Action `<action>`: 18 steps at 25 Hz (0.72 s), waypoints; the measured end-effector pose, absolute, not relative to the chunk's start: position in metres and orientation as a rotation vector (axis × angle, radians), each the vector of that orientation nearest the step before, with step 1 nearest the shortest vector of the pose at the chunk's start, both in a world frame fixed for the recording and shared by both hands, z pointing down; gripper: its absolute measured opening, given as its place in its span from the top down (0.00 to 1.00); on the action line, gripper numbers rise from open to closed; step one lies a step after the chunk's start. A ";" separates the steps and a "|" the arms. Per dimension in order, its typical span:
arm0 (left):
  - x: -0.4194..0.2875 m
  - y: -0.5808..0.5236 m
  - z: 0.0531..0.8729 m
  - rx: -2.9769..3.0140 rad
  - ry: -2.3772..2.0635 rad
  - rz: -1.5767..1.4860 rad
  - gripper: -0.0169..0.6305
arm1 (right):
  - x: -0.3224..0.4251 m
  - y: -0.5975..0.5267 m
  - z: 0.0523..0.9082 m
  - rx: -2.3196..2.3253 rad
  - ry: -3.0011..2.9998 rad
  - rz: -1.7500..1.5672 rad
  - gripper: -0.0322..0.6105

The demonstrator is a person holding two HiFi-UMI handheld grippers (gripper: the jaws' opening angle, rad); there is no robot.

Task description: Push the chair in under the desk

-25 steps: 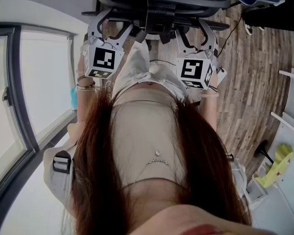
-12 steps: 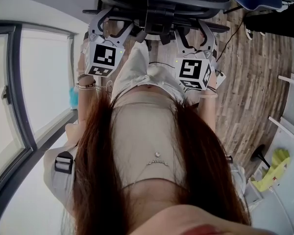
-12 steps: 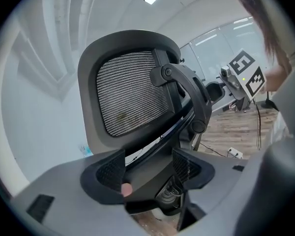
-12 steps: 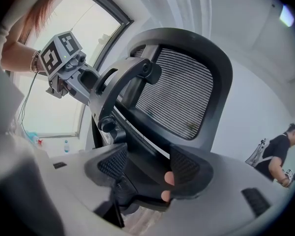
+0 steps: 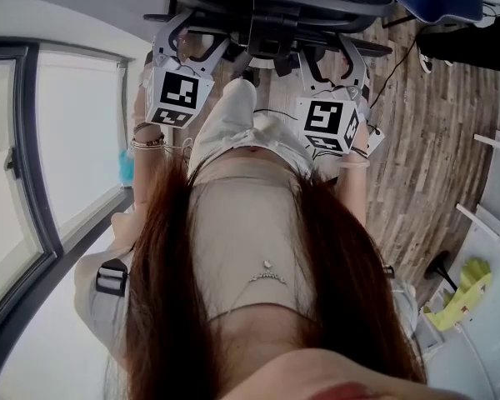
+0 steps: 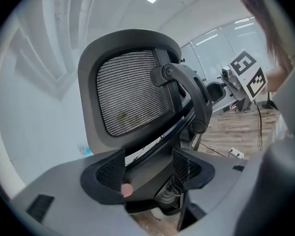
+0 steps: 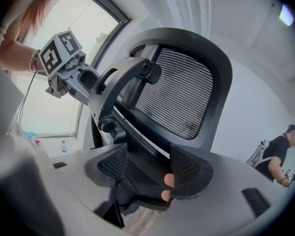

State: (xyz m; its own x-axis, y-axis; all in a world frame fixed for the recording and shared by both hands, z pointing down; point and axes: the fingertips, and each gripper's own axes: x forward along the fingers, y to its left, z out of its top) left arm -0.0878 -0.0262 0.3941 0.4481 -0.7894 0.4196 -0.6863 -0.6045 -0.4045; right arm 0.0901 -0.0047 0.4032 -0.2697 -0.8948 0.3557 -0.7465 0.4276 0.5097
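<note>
The left tool (image 5: pixel 192 44) and right tool (image 5: pixel 327 57) are both spread, straddling the back frame of the chair (image 5: pixel 275 7) at top centre. The chair lies straight ahead, equally near both.

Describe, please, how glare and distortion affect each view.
Head view: the window is blown out white, and hair close to the lens fills the middle. Left gripper view: strong fisheye bends the chair, corners black. Right gripper view: same fisheye, window glare at left.

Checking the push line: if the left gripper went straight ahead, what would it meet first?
The chair: the dark frame below its mesh back lies between the left gripper's open jaws, apparently very close.
</note>
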 end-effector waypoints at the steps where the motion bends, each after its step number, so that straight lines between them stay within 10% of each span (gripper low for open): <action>1: -0.088 -0.028 0.394 -2.521 1.299 -0.873 0.53 | 0.089 -0.007 0.403 1.380 -2.083 -0.321 0.53; 18: -0.083 -0.068 0.393 -2.540 1.272 -0.882 0.53 | 0.095 -0.046 0.404 1.387 -2.068 -0.296 0.53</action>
State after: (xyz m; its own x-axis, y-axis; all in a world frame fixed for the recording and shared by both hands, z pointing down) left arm -0.0831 -0.0684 0.3935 0.4619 -0.7747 0.4318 -0.6760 -0.6227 -0.3941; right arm 0.0948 -0.0457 0.4036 -0.2530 -0.8936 0.3707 -0.7537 0.4223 0.5036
